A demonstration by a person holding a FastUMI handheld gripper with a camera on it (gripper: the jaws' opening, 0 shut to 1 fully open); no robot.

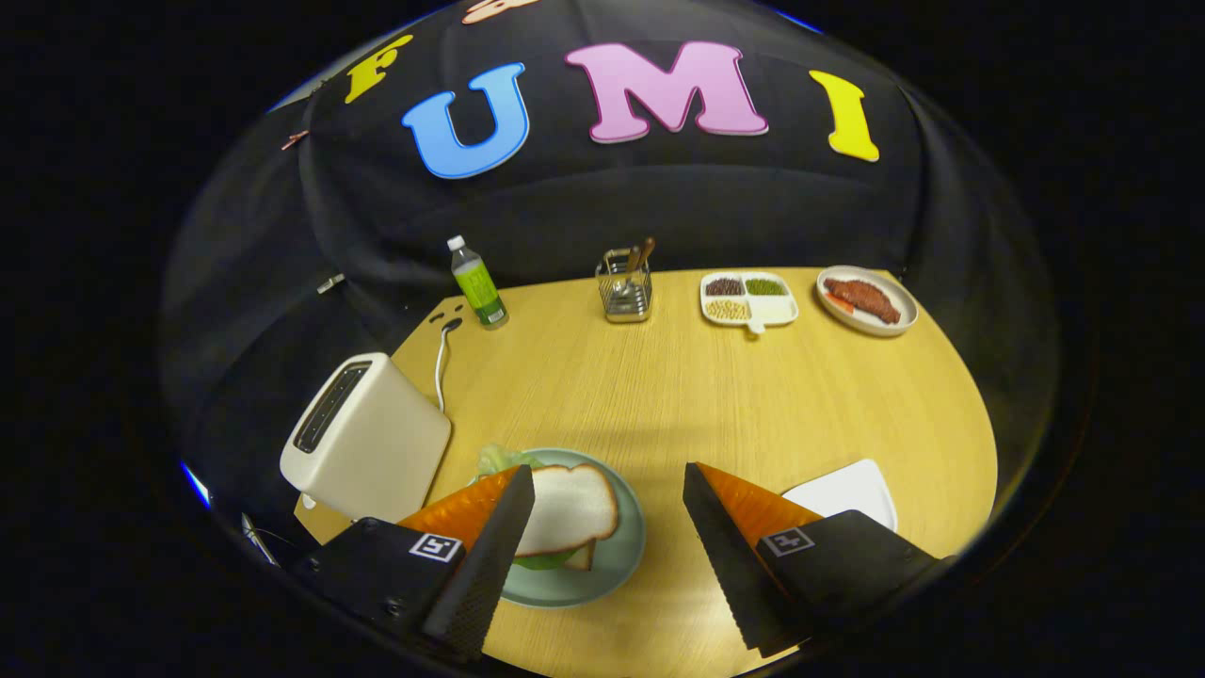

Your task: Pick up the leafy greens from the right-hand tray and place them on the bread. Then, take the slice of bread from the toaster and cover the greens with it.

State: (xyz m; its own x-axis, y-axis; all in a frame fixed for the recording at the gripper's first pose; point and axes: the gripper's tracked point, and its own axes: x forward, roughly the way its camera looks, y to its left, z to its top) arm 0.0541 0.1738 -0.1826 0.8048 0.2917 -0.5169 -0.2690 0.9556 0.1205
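Observation:
A grey-green plate (617, 556) lies just ahead of my left finger (490, 556). On it a slice of bread (570, 508) covers leafy greens (499, 460), which stick out at the far side and under the near edge. A second slice's corner shows underneath. My gripper (610, 485) is open, nothing between its fingers, hanging above the table near the plate. The white toaster (362, 438) stands left of the plate, its slot dark. A white tray (847, 490) lies beyond my right finger (725, 546), bare where it shows.
At the table's far side stand a green-labelled bottle (477, 282), a wire utensil holder (625, 285), a divided dish of beans (748, 299) and a plate with meat (866, 299). The toaster's white cable (441, 363) runs back to a socket. The table's edge curves close at right.

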